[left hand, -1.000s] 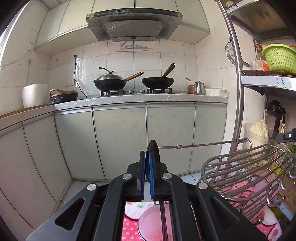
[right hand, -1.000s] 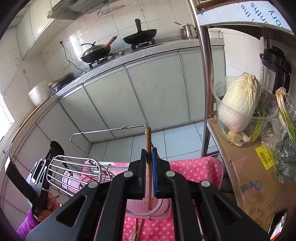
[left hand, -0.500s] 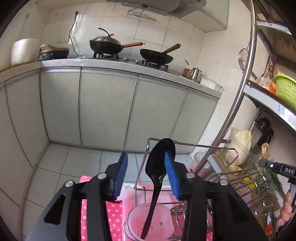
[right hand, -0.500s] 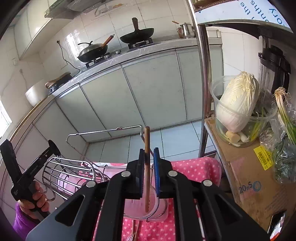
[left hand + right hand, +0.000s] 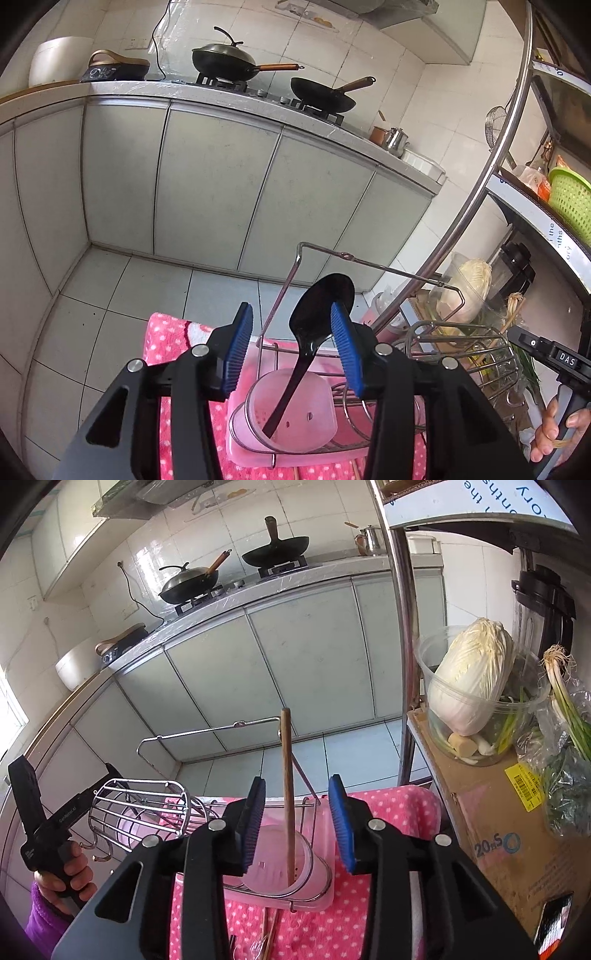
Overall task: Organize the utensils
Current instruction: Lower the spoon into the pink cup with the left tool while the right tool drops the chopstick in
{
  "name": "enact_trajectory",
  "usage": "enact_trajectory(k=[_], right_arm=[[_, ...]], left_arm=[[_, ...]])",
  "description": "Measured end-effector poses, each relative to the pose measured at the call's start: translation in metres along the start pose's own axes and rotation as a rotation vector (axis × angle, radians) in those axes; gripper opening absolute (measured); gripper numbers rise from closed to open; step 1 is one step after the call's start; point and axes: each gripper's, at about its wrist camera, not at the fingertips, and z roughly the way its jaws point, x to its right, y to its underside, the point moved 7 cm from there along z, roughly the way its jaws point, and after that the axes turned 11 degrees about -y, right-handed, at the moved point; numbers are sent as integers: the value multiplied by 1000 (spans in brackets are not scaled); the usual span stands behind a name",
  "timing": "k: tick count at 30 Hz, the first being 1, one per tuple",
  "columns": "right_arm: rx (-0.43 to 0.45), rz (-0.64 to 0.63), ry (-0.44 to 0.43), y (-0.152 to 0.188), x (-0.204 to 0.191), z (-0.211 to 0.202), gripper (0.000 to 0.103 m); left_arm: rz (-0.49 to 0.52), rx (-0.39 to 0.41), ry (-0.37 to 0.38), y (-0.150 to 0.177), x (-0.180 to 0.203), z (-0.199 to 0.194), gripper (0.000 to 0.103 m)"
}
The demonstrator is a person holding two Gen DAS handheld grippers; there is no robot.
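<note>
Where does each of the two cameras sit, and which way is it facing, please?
Left wrist: on the left gripper, facing forward and down at the black spoon in the pink cup; own open fingers show.
Right wrist: on the right gripper, facing the wooden chopstick; open fingers show.
Shared: wire rack, stove counter.

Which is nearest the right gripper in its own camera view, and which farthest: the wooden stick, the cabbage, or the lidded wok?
1. Wooden stick: between the right gripper fingers, standing in the pink cup.
2. Cabbage: on the right, in a clear tub.
3. Lidded wok: far back, on the stove.
</note>
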Motion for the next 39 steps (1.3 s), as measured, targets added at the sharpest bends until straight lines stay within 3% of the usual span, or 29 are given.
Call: enact_trajectory(k=[11, 18, 29, 39], right_arm=[[43, 10, -8, 26, -4, -35, 36], [69, -26, 0, 71, -19, -61, 36], [-102, 60, -40, 159, -14, -32, 36], [-179, 115, -44, 188, 0, -15, 36]], left_arm=[[42, 24, -52, 16, -6, -35, 43], [79, 26, -39, 39, -3, -68, 43], [169, -179, -10, 125, 9, -63, 40], [175, -361, -61, 181, 12, -17, 38]])
